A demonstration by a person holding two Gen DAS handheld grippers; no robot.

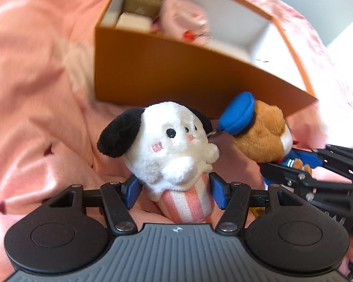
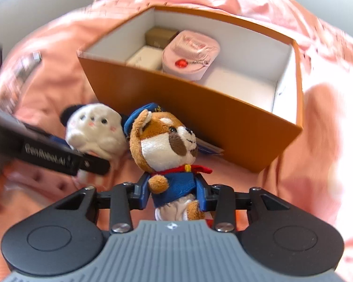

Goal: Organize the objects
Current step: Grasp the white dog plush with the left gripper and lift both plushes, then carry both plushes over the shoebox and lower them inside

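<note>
Left wrist view: two small plush toys gripped side by side on pink bedding, just in front of an open orange box.

Left gripper has its blue pads pressed on the striped base of the white dog plush. Right gripper is clamped on the blue-coated body of the brown dog plush. Both grippers tilt steeply down, and the two toys are almost touching. The orange box stands close behind them, its near wall towering over both plush heads. Inside, a pink round case and small cartons fill the left part; the right part of the white floor is bare. Rumpled pink bedding lies open to the left. White lettering on the left gripper's arm is blurred and unreadable.
</note>
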